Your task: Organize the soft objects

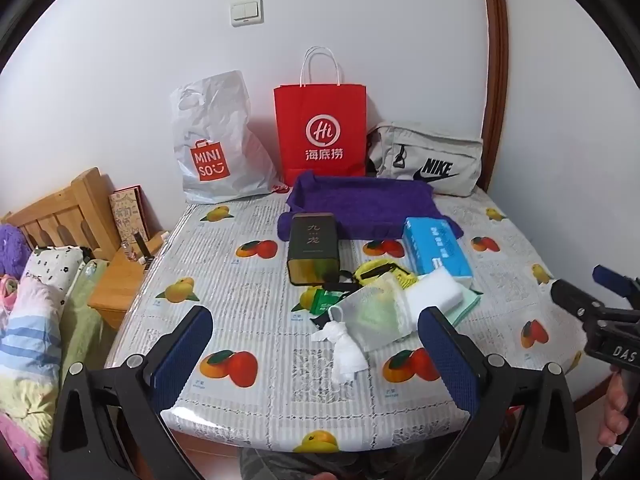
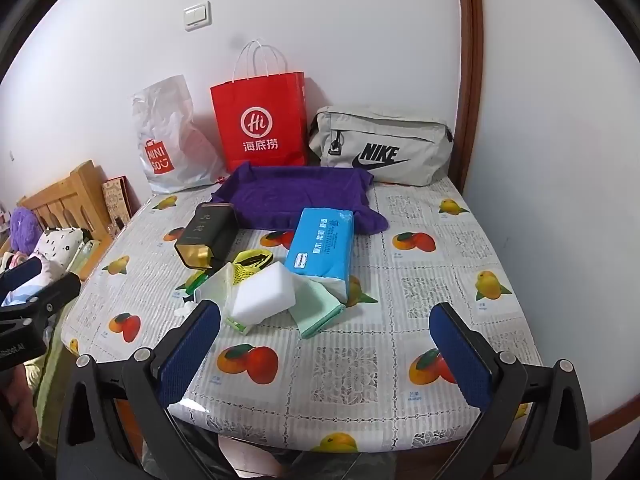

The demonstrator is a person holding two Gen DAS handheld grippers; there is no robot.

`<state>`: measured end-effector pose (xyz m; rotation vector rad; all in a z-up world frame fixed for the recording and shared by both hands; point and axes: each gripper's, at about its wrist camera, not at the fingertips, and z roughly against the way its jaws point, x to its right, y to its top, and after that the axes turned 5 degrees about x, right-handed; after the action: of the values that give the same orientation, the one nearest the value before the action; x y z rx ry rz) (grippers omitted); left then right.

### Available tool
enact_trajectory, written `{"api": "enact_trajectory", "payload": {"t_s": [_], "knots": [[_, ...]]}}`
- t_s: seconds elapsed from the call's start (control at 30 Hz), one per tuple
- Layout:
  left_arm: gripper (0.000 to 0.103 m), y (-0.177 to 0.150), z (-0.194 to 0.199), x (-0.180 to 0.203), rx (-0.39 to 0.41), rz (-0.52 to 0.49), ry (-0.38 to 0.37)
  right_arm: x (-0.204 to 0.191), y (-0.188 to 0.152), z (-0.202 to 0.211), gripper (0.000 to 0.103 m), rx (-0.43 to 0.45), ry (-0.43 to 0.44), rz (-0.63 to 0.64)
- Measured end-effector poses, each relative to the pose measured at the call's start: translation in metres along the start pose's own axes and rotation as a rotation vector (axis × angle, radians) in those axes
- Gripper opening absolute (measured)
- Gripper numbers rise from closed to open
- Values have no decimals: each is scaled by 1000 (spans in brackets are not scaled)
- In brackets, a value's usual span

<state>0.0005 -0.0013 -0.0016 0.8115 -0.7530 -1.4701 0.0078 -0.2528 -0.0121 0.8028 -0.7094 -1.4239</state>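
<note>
Both tongs, left tongs (image 1: 316,336) and right tongs (image 2: 326,328), wide, empty; nothing grasped yet, next reach for white sponge (image 2: 266,296) on worktop (image 2: 440,280)

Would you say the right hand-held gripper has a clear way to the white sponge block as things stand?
Probably yes. The right hand-held gripper is open and empty, and the white sponge block lies on top of the pile at its near edge, with only bare tablecloth before it and nothing covering it.

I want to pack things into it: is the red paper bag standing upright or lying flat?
Upright. The red paper bag stands against the wall behind the purple towel, its white handles pointing up.
</note>
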Motion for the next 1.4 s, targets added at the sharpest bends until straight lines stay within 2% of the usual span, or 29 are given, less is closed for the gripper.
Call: {"api": "enact_trajectory", "payload": {"t_s": [0.13, 0.17, 0.37, 0.4, 1.4], "knots": [[103, -2, 3, 0, 0, 4, -12, 0, -1, -1, 103, -1, 3, 3], [103, -11, 3, -2, 0, 6, -11, 0, -1, -2, 103, -3, 2, 3], [103, -2, -1, -6, -19, 23, -20, -2, 7, 3, 103, -8, -2, -7], [103, -2, -1, -7, -18, 25, -20, -2, -1, 4, 103, 6, 2, 7], [103, 1, 6, 2, -5, 18, -23, -6, -1, 8, 103, 13, 15, 10]]}}
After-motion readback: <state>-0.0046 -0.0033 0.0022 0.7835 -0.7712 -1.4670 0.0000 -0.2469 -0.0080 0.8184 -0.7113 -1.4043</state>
